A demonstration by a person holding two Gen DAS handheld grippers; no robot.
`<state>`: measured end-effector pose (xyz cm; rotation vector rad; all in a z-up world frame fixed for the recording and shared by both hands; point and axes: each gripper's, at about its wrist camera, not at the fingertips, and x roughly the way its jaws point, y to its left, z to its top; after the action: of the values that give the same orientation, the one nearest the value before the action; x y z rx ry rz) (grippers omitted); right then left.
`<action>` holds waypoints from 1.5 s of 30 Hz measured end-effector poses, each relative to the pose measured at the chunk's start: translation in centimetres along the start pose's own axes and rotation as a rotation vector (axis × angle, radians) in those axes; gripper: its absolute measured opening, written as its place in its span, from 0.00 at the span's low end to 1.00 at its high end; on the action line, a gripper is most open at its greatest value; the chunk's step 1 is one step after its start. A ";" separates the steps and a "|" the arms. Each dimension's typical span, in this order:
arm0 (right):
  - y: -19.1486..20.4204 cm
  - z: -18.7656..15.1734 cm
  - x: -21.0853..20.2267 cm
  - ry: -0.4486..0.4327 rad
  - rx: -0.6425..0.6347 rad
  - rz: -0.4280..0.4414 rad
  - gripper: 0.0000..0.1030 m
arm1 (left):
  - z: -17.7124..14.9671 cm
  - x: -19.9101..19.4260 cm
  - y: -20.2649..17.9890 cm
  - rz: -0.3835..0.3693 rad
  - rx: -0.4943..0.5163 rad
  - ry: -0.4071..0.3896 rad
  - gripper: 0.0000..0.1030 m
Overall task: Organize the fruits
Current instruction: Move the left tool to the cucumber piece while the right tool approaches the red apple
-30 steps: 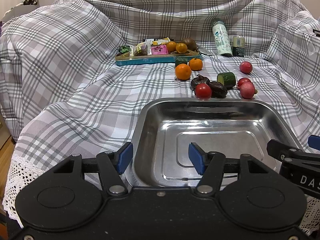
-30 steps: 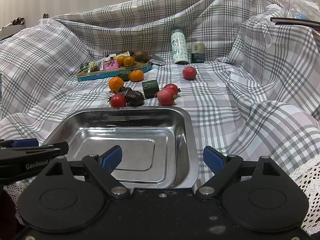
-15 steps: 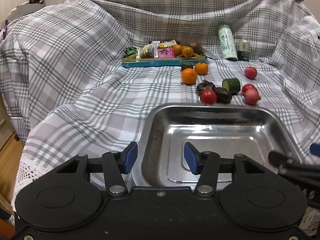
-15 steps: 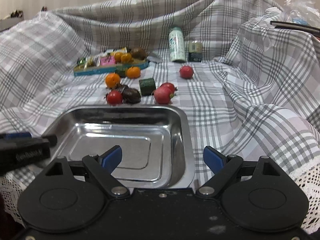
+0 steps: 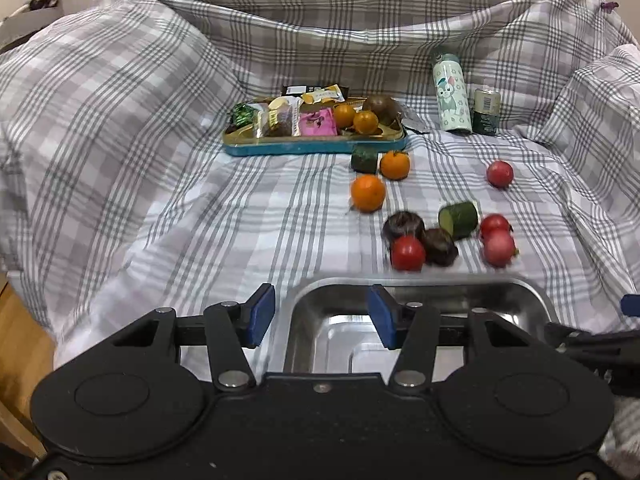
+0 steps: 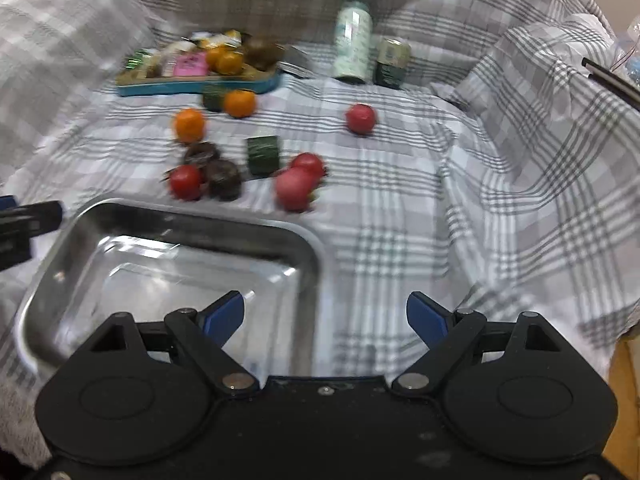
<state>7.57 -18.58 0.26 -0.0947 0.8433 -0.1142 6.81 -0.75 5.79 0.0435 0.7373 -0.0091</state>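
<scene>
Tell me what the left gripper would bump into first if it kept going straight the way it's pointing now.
Most likely the steel tray: the left gripper, jaws apart and holding nothing, straddles the tray's near left rim and points down toward it. The red tomato lies beyond the tray's far edge. Depth is hard to judge.

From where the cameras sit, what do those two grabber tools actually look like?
Both look alike. The left gripper and right gripper each have a matte black plastic body with two round raised discs, silver rivets at the joints, and two angled black fingers tipped with blue pads. No cables, sleeves or hands show.
</scene>
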 end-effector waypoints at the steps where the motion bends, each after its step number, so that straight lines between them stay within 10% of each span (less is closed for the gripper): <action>1: -0.2 0.9 0.4 0.020 0.000 -0.011 0.90 | 0.7 0.4 0.0 -0.001 0.003 0.004 0.56; 14: -2.2 11.9 4.3 0.019 0.081 -0.039 0.90 | 8.9 6.2 0.0 -0.006 0.011 0.014 0.56; 21: -3.6 15.7 8.4 -0.001 0.139 0.092 0.87 | 12.0 10.2 -0.2 0.027 0.012 -0.004 0.57; 33: -6.6 19.3 14.7 -0.056 0.280 0.086 0.87 | 14.0 16.4 -1.6 -0.051 0.037 0.089 0.56; 45: -5.8 18.6 17.5 -0.070 0.210 0.108 0.87 | 14.1 18.5 -2.5 -0.124 0.048 0.012 0.56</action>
<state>32.72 -26.08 0.37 0.1436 0.7602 -0.0972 29.95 -3.77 3.71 0.0438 0.7508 -0.1448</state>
